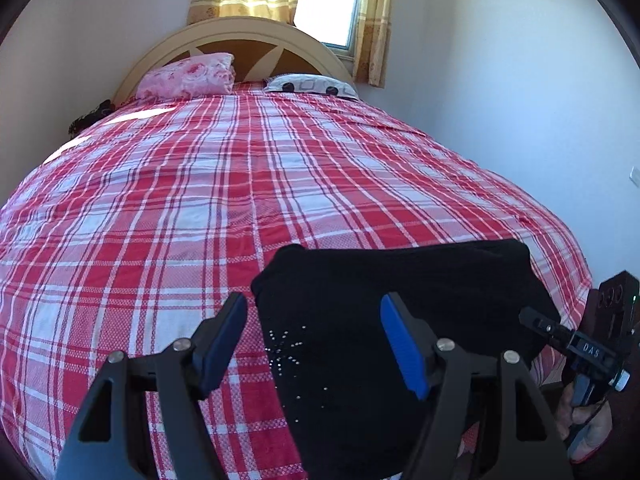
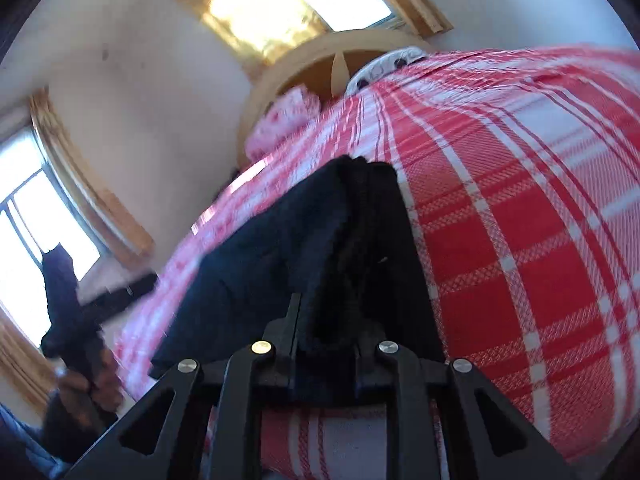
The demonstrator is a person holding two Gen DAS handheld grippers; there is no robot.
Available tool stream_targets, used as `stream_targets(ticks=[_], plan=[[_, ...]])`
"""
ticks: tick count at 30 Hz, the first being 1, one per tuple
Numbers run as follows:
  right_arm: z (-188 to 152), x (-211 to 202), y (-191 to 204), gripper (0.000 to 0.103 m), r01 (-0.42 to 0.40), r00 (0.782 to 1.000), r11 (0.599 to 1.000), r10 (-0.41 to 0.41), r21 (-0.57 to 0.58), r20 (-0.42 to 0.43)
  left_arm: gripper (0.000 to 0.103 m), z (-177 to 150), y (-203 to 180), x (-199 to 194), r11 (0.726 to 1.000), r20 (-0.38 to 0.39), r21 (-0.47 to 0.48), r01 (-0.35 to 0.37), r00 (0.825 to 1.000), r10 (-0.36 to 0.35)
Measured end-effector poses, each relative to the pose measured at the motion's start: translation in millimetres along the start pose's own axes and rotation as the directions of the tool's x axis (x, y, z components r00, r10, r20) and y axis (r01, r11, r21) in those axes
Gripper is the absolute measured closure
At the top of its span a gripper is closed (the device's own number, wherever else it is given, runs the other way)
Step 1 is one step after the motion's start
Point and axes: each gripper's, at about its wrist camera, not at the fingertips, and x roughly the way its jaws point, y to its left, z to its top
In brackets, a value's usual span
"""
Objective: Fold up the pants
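**A:** Entry, fold pants. Where are they relative to the headboard point(image 1: 240, 36)?

**B:** The black pants point(image 1: 400, 300) lie at the far end of the bed point(image 1: 200, 200) from the headboard, near the foot edge, already gathered into a compact dark bundle on the red plaid bedspread.

**A:** Gripper states?

**B:** The left gripper point(image 1: 316, 340) stands well apart, blue pads showing, nothing pressed between them; the bundle's near corner lies under and between the jaws. The right gripper point(image 2: 328, 340) is drawn nearly together, with a thick ridge of the black cloth pinched between its fingers.

**A:** Handling judgement?

**B:** Soft, limp, light, with a fuzzy nap in the right wrist view. It will sag and drape from any single hold, and layers could slide apart. Best taken at a folded edge or corner, through all layers, one hold on each side. The small shiny studs point(image 1: 286, 346) mark the near part of the cloth; I'd avoid clamping on them.

**A:** Surroundings, obstructions?

**B:** The pink floral pillow point(image 1: 188, 76) and the patterned pillow point(image 1: 310, 86) sit against the headboard, well apart from the pants. The curtained window point(image 1: 332, 0) is above it. Nothing blocks the work. One risk: pinching the bedspread along with the cloth.
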Motion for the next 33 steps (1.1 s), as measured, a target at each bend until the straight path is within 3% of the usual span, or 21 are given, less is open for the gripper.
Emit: stream_targets(ticks=[5, 8, 10, 12, 16, 18, 21, 28, 33], plan=[[14.0, -6.1, 4.6, 0.073, 0.031, 1.0, 1.0, -0.031, 0.006, -0.005, 0.031, -4.8, -9.2, -6.0, 0.996, -0.001, 0.083, -0.034, 0.999, 0.034], [26.4, -34.2, 4.2, 0.07, 0.123, 0.986, 0.992, -0.124, 0.019, 0.11, 0.031, -7.4, -3.8, -6.6, 0.995, 0.001, 0.085, -0.054, 0.999, 0.054], [33.5, -54.8, 9.6, 0.069, 0.234, 0.953, 0.972, -0.232, 0.014, 0.194, 0.031, -7.0, -0.1, -2.3, 0.996, -0.009, 0.067, -0.053, 0.999, 0.053], [40.1, -58.3, 26.0, 0.069, 0.25, 0.947, 0.966, -0.229, -0.069, 0.227, 0.031, -8.2, -1.5, 2.8, 0.998, -0.02, 0.052, -0.041, 0.999, 0.042], [46.1, -25.5, 64.7, 0.069, 0.173, 0.975, 0.955, -0.131, -0.241, 0.178, 0.031, -21.8, -19.2, 12.0, 0.997, -0.061, 0.072, -0.005, 0.998, 0.009], [51.3, 1.5, 70.6, 0.069, 0.209, 0.973, 0.94, -0.171, -0.269, 0.157, 0.031, -33.4, -27.0, 16.8, 0.995, -0.095, 0.096, -0.005, 0.995, 0.014], [57.7, 55.2, 51.2, 0.069, 0.278, 0.96, 0.935, -0.276, -0.218, 0.04, 0.031, -53.8, -28.2, 18.8, 0.996, -0.12, 0.095, 0.005, 0.993, 0.006], [67.6, 66.6, 16.3, 0.069, 0.246, 0.969, 0.966, -0.244, -0.074, 0.036, 0.031, -67.3, -27.1, 3.5, 0.995, -0.136, 0.082, 0.057, 0.99, -0.045], [66.9, 53.1, 35.9, 0.069, 0.246, 0.969, 0.957, -0.238, -0.152, 0.07, 0.027, -76.8, -19.2, -17.0, 0.991, -0.158, 0.105, 0.079, 0.986, -0.062]])
